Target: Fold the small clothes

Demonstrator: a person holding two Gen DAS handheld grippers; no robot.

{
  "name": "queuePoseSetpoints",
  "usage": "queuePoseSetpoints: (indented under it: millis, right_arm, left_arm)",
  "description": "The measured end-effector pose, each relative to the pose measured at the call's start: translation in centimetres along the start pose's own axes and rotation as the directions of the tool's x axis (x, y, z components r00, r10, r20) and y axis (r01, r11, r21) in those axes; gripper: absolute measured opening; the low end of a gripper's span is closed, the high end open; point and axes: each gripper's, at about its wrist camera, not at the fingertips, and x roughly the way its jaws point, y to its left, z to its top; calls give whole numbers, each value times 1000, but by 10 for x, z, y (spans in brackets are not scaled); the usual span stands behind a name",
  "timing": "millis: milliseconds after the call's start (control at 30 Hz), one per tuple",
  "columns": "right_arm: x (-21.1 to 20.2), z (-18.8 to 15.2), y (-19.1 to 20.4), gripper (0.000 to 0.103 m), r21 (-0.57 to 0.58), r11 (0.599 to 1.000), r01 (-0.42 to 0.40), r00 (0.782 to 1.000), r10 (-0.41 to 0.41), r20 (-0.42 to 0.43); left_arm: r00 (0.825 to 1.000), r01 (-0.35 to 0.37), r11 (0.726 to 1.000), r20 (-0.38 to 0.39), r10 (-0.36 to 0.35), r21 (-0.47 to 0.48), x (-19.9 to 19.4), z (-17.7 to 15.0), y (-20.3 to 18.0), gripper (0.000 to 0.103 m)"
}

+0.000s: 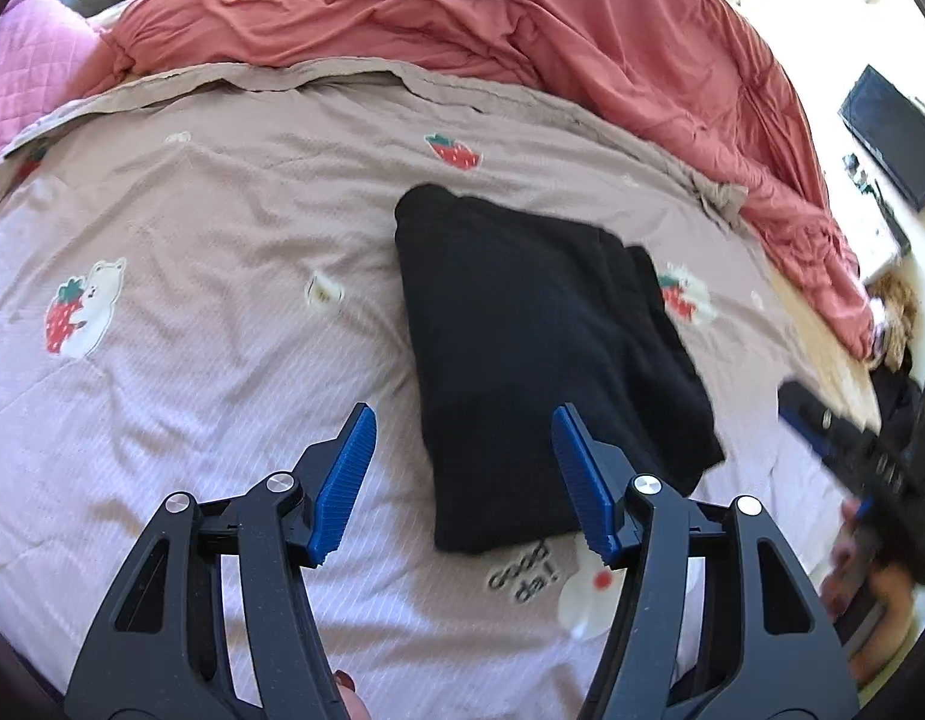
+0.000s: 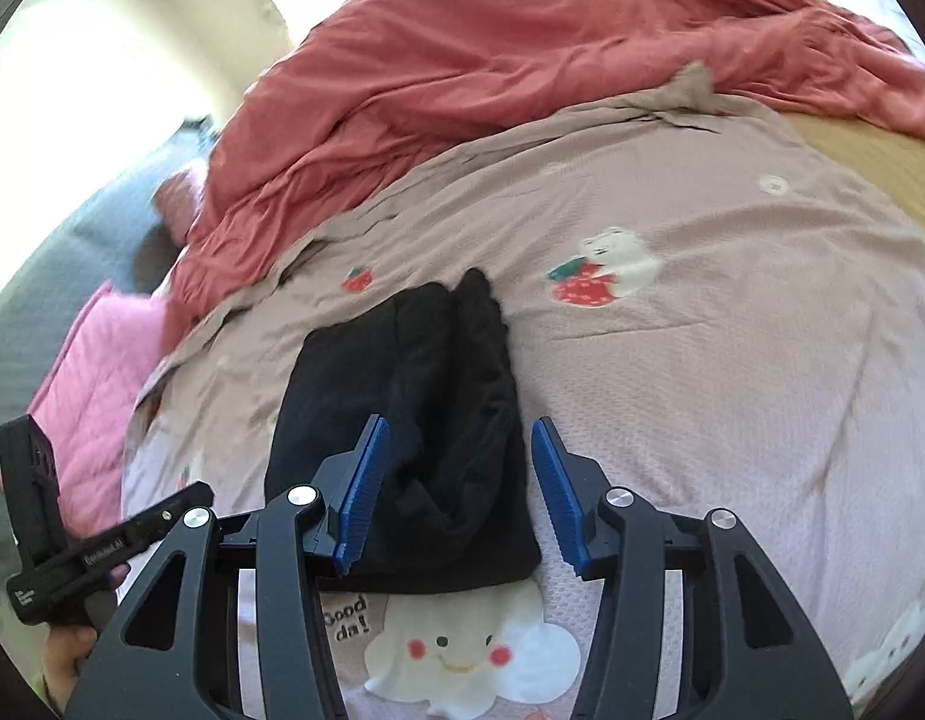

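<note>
A black garment (image 1: pixel 534 348) lies folded into a narrow rectangle on the pinkish bed cover (image 1: pixel 192 300), with layered edges along its right side. My left gripper (image 1: pixel 462 426) hovers over its near left part, open, and its blue pads touch no cloth. In the right wrist view the same garment (image 2: pixel 414 372) runs away from me on the cover (image 2: pixel 702 390). My right gripper (image 2: pixel 460 429) is open above its near end, the pads on either side of a fold ridge without pressing on it.
A rumpled red duvet (image 1: pixel 462 18) (image 2: pixel 492 60) is piled along the far side of the bed. A pink quilted pillow (image 1: pixel 24 78) (image 2: pixel 96 372) lies at the left. A dark screen (image 1: pixel 888 132) hangs on the wall at the right. The bed's light edge (image 2: pixel 870 162) shows at the right.
</note>
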Motion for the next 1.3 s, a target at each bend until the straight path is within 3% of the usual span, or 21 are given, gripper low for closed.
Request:
queuePoseSetpoints:
  millis: [333,533,733,1100,1300]
  right_arm:
    - [8,6,31,49,-162,982,-96,995,91,-37]
    - [38,3,50,49,-282,957,-74,989,34,-144]
    - [61,2,40,49,-344,938,-39,978,-34,-204]
    - [67,-7,45,47,-348,930,-119,966,28,-256]
    - [78,-14,47,47,-368,925,-96,954,-21,-301]
  left_arm:
    - [997,-8,981,-76,23,192,13,-41,-25,46]
    - [994,-69,940,-53,92,334,17,-54,-39,46]
    - [987,-124,900,-40,155,417,24,-64,-40,46]
    - [980,-170,869,-15,200,465,47,-59,-52,52]
    - [985,-139,888,-28,168,439,53,-52,-53,51]
